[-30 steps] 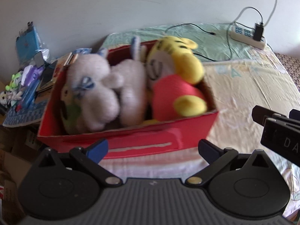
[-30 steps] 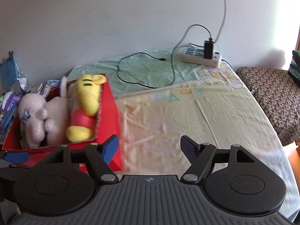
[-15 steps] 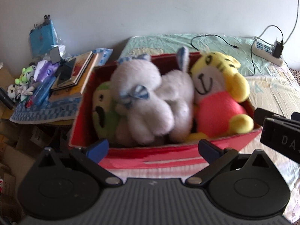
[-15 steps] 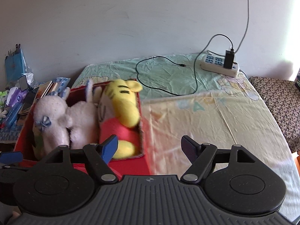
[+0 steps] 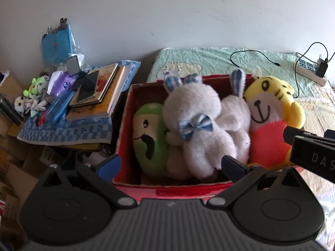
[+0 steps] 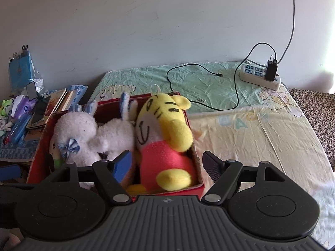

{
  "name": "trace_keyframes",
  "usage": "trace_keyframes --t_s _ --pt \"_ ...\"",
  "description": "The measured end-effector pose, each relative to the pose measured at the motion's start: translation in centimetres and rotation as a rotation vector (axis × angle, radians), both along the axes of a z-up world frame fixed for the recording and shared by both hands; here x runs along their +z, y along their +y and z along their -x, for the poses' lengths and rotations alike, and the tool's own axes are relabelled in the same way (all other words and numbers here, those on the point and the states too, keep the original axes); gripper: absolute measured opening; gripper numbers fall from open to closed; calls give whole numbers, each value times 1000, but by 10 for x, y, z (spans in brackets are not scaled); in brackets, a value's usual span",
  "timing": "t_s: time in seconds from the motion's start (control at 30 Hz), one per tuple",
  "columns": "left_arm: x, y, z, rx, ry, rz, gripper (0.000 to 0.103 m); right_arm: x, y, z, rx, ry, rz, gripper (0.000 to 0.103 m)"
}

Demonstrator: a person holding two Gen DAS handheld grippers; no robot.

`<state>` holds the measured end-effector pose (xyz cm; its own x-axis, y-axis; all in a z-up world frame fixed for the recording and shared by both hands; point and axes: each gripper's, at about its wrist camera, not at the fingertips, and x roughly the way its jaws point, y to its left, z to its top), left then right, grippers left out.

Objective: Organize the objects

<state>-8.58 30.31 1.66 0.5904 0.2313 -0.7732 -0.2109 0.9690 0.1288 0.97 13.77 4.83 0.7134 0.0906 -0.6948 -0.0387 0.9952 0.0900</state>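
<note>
So the red cardboard box (image 5: 123, 125) is the anchor here. It sits on the bed with the pale cartoon-print sheet (image 6: 261, 142), at the sheet's left edge, and it's packed with soft toys. Inside the box, far left is a green round plush with a black moustache face (image 5: 149, 140), squeezed against the left wall. Middle of the box is a white fluffy plush rabbit with a blue checked bow (image 5: 199, 127), checked ears poking up over the back wall, lying partly on top of the green one. At the right end is a yellow plush tiger in a red shirt (image 6: 165, 142), pressed against the rabbit and the right wall.

The left hand-held gripper (image 5: 170, 165) has its jaws spread wide with nothing between them, hovering at the near wall of the box, roughly in front of the green plush and the rabbit. The right hand-held gripper (image 6: 167, 163) is also wide open and empty, over the near right corner of the box, with the tiger in the gap.

Left of the box there's a cluttered desk with a blue checked cloth (image 5: 62, 129), carrying a stack of books (image 5: 100, 92) and small toys. Behind the box to the right, a white power strip (image 6: 259, 77) lies on the bed with a black cable (image 6: 209, 102) looping toward the box.
</note>
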Motion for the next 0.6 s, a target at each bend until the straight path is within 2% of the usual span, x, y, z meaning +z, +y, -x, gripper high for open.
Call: trace_keyframes --t_s 0.6 --pt "-9 21 -1 -14 0 4 102 -6 30 -1 0 4 -9 77"
